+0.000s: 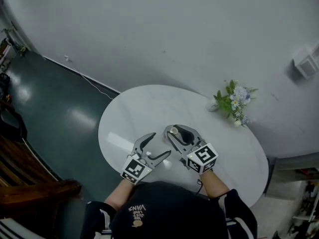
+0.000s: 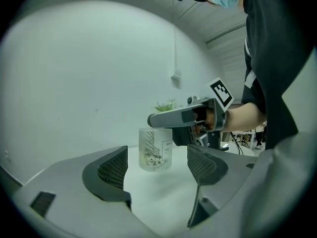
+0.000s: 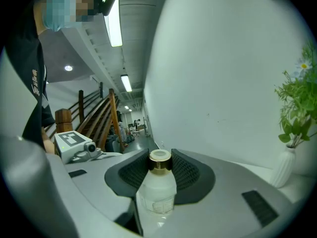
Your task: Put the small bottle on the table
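Your right gripper (image 3: 159, 171) pinches the small frosted gold-capped bottle (image 3: 157, 192) over the round white tabletop (image 1: 144, 108); next, lower it and release. The left gripper's (image 2: 156, 166) jaws stand spread.

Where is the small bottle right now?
In the head view, the small bottle sits gripped in the right claw over the white table's near side, just right of the left claw.
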The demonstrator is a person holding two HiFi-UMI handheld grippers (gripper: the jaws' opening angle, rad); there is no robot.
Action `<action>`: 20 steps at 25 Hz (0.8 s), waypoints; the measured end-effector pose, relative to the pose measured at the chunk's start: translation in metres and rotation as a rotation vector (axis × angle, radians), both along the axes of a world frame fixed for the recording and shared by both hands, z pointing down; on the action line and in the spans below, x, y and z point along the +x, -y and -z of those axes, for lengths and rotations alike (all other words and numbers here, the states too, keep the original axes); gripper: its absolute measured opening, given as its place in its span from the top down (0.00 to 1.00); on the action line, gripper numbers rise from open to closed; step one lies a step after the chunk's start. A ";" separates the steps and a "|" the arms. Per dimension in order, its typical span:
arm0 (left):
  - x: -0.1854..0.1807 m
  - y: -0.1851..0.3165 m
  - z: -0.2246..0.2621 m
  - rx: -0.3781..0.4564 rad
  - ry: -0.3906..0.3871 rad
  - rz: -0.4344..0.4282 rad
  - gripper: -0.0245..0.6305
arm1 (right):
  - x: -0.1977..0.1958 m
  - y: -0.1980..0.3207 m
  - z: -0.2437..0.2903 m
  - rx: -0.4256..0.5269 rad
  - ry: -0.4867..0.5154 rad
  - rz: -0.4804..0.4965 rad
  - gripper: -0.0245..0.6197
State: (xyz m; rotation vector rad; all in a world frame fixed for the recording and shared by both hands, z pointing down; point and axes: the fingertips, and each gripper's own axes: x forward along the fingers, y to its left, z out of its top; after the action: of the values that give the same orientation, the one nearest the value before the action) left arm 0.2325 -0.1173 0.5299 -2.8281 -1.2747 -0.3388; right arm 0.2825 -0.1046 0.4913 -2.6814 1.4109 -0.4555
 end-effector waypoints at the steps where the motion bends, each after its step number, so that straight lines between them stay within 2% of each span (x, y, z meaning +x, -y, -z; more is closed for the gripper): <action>1: 0.002 0.007 -0.003 0.003 0.007 0.015 0.38 | 0.009 -0.002 -0.006 -0.008 0.001 -0.020 0.72; 9: 0.013 0.054 -0.018 0.025 0.032 0.130 0.38 | 0.069 -0.013 -0.055 -0.065 0.018 -0.141 0.72; 20: 0.020 0.085 -0.037 0.022 0.092 0.178 0.39 | 0.130 -0.024 -0.100 -0.137 0.021 -0.251 0.72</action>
State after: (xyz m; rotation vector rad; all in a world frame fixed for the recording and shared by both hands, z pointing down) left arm 0.2526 -0.2021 0.5671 -2.9453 -1.0259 -0.4895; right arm 0.4123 -0.0805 0.5911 -2.8995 1.0524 -0.5738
